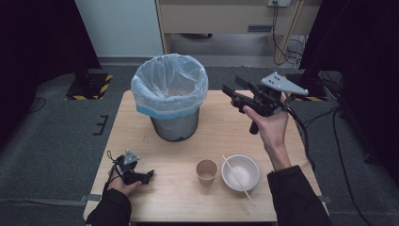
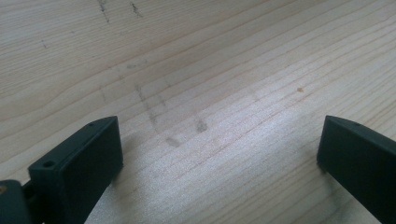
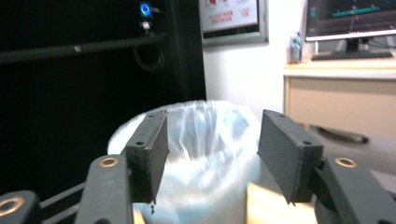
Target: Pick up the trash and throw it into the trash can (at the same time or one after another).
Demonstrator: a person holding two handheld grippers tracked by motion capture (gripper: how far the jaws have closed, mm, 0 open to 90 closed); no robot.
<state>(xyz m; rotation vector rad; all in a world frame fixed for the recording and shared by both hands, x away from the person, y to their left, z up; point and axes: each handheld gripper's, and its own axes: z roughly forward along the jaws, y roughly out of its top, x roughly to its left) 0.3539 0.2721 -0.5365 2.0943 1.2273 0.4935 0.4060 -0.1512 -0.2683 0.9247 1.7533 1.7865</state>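
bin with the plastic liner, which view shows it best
The high view: the whole bin stands on the table, liner folded over the rim, with the right gripper beside it. The right gripper view shows just its blurred top between the open jaws. The left gripper view looks at bare tabletop.

Bin [image 1: 171, 101] behind cup [image 1: 206, 171]; bowl [image 1: 240, 172] right of cup, chopstick [image 1: 237, 179] across bowl

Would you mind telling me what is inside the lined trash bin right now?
From the high view, the trash bin shows its translucent plastic liner and a faint pinkish blur low inside. What that is cannot be told, and the bin's near wall hides the bottom.
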